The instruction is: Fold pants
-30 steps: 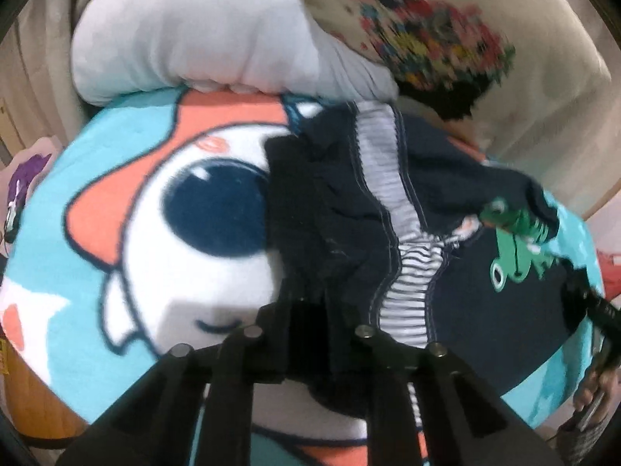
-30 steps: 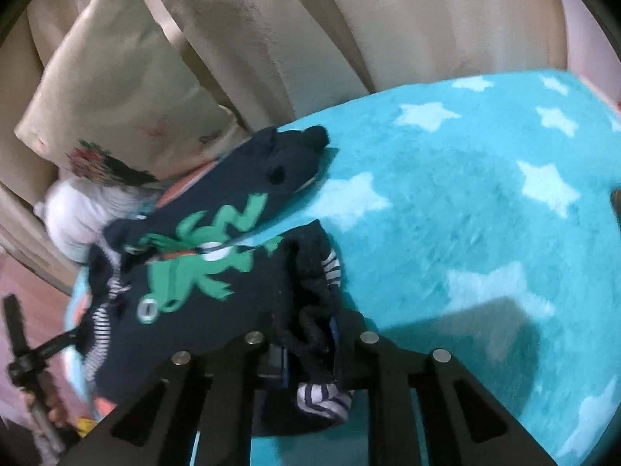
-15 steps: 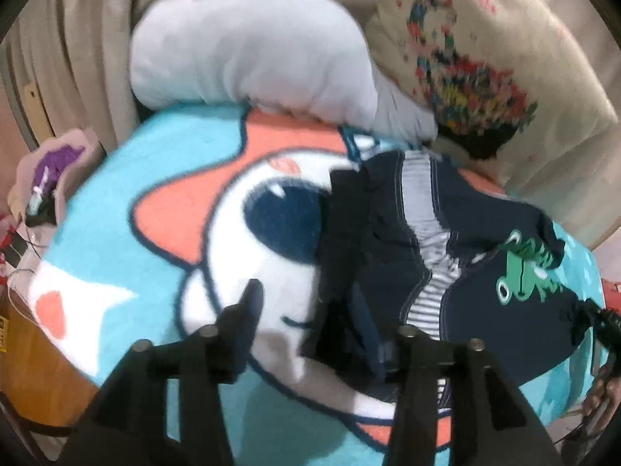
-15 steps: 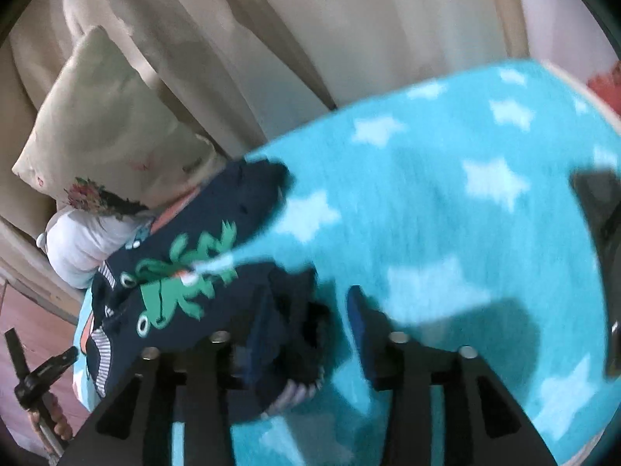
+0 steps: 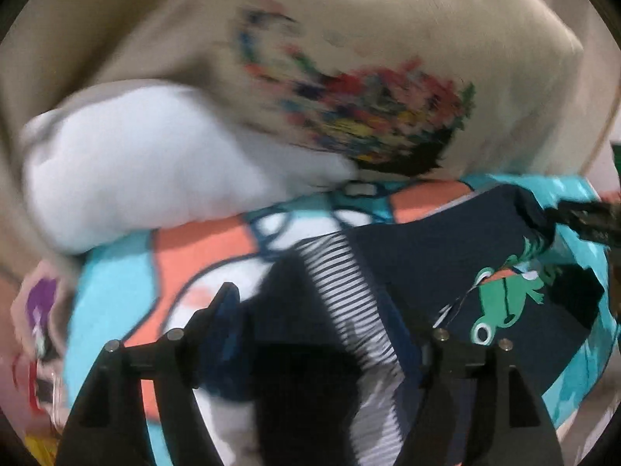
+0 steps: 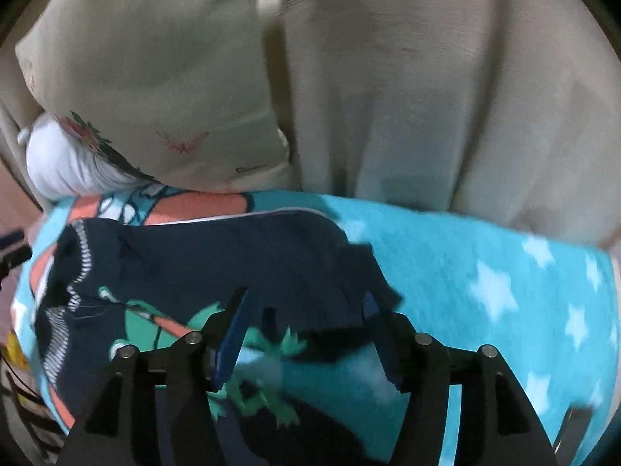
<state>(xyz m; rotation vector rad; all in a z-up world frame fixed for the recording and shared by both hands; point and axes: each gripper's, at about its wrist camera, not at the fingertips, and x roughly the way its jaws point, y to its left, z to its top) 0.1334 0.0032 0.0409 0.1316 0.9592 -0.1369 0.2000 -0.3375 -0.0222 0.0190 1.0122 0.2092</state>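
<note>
Navy pants [image 5: 427, 264] with a striped waistband [image 5: 341, 272] and a green frog print [image 5: 500, 303] lie folded on a turquoise cartoon blanket [image 5: 108, 299]. My left gripper [image 5: 322, 310] hovers over the waistband end with its jaws opening. The cloth lies below them and nothing is pinched. In the right wrist view the pants [image 6: 233, 248] spread across the blanket [image 6: 465, 272]. My right gripper [image 6: 304, 299] is above the frog-print end [image 6: 170, 322], its jaws also opening and free of the cloth. Both views are motion-blurred.
A beige pillow with a flower design [image 5: 349, 77] and a white cushion [image 5: 155, 163] lean at the back of the blanket. Beige curtains [image 6: 427, 97] hang behind. The other gripper's dark tip [image 5: 582, 217] shows at the right edge.
Both grippers have let go of the pants and opened. They lifted away from the cloth, and the views swung toward the pillows and curtain.
</note>
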